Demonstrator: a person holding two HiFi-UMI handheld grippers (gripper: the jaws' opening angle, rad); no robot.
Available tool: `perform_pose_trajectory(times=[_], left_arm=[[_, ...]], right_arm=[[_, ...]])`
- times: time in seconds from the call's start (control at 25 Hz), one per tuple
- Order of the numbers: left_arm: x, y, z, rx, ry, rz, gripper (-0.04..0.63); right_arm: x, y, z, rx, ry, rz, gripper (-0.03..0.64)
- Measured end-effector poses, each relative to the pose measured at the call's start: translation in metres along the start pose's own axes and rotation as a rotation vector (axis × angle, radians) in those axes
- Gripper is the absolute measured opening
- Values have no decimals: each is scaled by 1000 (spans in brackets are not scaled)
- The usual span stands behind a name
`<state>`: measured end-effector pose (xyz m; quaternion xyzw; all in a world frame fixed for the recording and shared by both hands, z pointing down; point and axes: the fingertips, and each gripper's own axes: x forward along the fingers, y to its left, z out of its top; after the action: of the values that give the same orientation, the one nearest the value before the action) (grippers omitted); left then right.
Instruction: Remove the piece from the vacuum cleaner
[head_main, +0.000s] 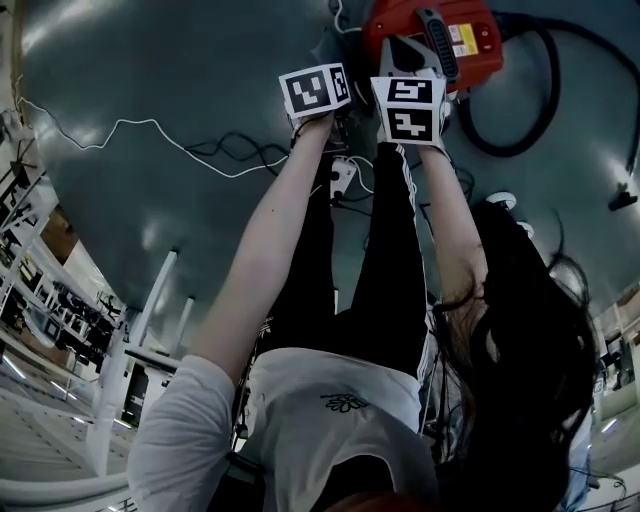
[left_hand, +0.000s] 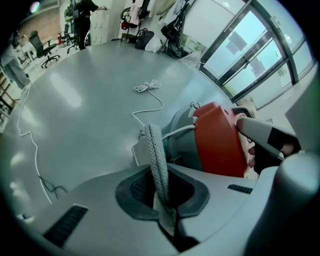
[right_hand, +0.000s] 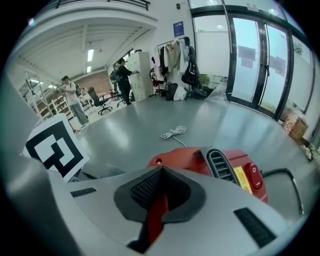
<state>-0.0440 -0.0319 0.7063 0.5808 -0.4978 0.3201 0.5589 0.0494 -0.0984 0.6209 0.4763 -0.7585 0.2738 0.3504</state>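
Note:
The red vacuum cleaner (head_main: 430, 35) lies on the grey floor at the top of the head view. My left gripper (left_hand: 161, 195) is shut on a white perforated piece (left_hand: 156, 150) that stands edge-on between the pads, beside the vacuum's grey section (left_hand: 181, 136) and red shell (left_hand: 220, 145). My right gripper (right_hand: 158, 202) is shut on a red edge of the vacuum (right_hand: 156, 220), just behind its vent (right_hand: 220, 165) and red switch (right_hand: 255, 178). In the head view both grippers' marker cubes, left (head_main: 316, 90) and right (head_main: 411, 108), sit side by side against the vacuum.
A black hose (head_main: 520, 110) loops from the vacuum to the right. A thin white cable (head_main: 150, 125) trails over the floor, with a coiled bundle (left_hand: 146, 86) farther off. A white power strip (head_main: 342, 176) lies near the person's legs. Racks, chairs and people stand by glass doors (right_hand: 250, 55).

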Motion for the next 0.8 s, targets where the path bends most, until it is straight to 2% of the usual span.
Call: perform_pose_trajectory(times=[0.16, 0.36, 0.6, 0.8], left_arm=[[-3, 0, 1, 7, -4, -7, 17], [-4, 1, -1, 1, 2, 0, 17], [-5, 3, -2, -14, -23, 2, 17], [-5, 3, -2, 3, -52, 4, 17]], right_arm=[[1, 0, 1, 56, 59, -2, -2], [1, 0, -1, 22, 85, -38, -2], [1, 3, -1, -39, 82, -32, -2], [3, -1, -4, -22, 72, -28, -2]])
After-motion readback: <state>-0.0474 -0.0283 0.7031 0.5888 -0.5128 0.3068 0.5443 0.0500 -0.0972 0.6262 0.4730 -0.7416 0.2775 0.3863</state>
